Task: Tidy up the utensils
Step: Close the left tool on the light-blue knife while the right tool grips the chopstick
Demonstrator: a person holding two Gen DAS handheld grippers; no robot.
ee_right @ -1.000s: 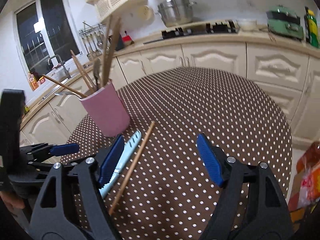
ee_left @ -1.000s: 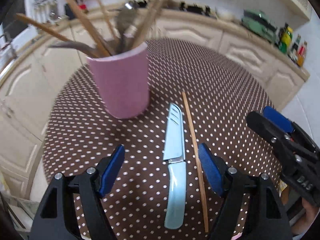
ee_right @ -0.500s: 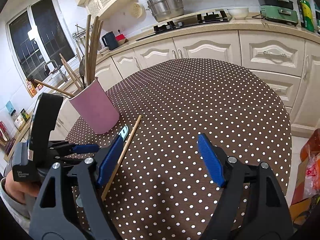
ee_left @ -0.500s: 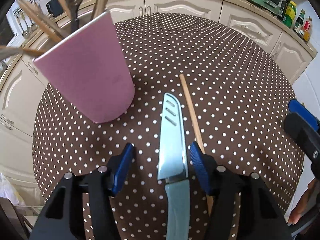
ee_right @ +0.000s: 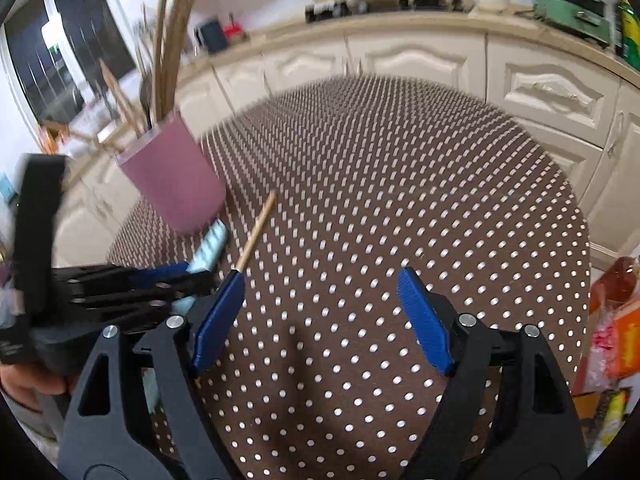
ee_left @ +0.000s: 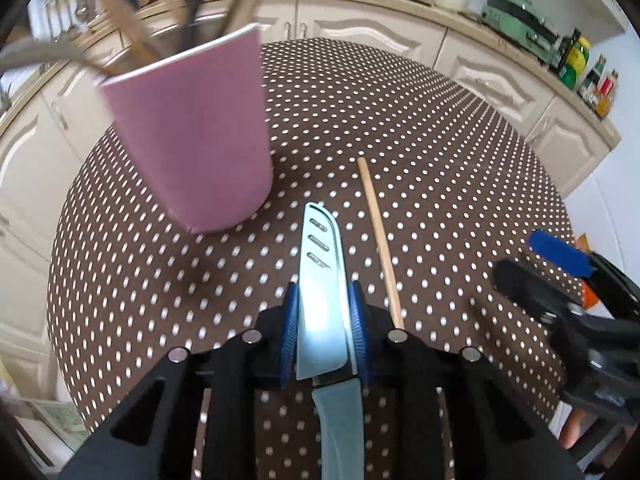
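My left gripper closing, pads against knife blade mid-tabletop; right gripper fingers apart, empty.

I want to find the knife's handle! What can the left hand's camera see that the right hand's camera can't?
Only the left wrist view shows the knife's pale handle and slotted blade, between the left gripper's closing pads, plus the condiment bottles on the counter.

Only the right wrist view shows the dark window, the snack packets off the table's right edge, and the right gripper's jaws wide apart with nothing between them.

Both show the pink utensil cup, the wooden chopstick, the polka-dot tablecloth and the green appliance.
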